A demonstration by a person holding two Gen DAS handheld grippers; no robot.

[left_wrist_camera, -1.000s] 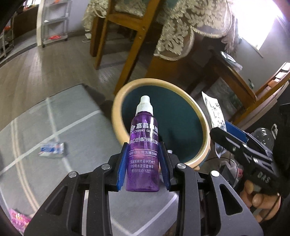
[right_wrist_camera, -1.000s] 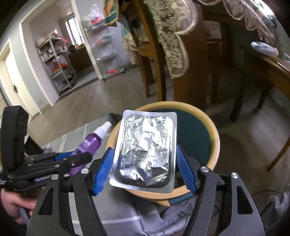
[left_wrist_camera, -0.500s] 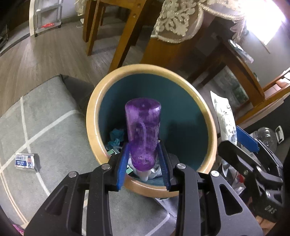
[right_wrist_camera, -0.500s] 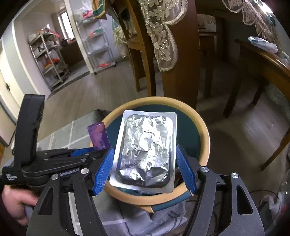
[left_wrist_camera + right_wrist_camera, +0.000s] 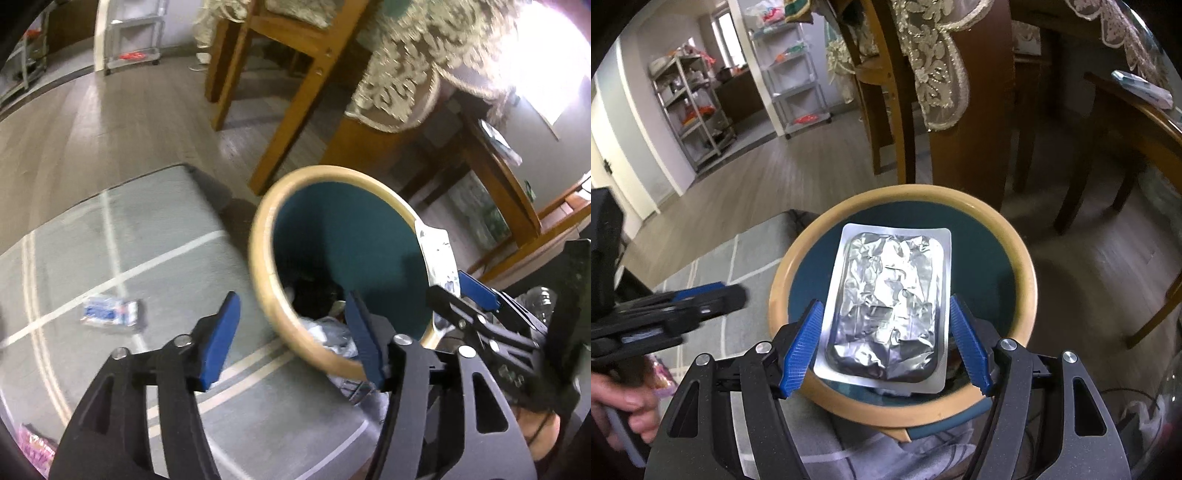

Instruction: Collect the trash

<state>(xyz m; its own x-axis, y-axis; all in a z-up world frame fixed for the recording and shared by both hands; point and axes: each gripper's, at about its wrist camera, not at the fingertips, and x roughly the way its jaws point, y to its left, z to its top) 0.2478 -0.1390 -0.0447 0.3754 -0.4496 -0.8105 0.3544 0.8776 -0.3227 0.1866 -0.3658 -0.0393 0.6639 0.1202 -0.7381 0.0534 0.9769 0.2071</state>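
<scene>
My left gripper (image 5: 291,299) hangs over the near rim of the round bin (image 5: 258,258), which has a tan rim and a teal inside. Its jaws are opening and nothing is between them. The purple bottle is out of sight; only dim crumpled trash (image 5: 328,332) shows at the bin's bottom. My right gripper (image 5: 885,304) is shut on a silver foil blister pack (image 5: 888,306), held flat above the bin (image 5: 923,192). The pack (image 5: 437,254) also shows edge-on at the bin's right rim. The left gripper (image 5: 713,295) shows blurred at the left.
A small blue-and-white wrapper (image 5: 110,312) lies on the grey rug (image 5: 110,240) left of the bin. A pink wrapper (image 5: 33,443) sits at the rug's near-left corner. Wooden chair legs (image 5: 288,122) and a lace-covered table stand behind the bin. A clear plastic bottle (image 5: 539,299) is at right.
The left gripper tipped the purple bottle cap-down over the bin, then let it go; its jaws now stand wide and empty, pulled back left. The right gripper moved over the bin with the pack.
</scene>
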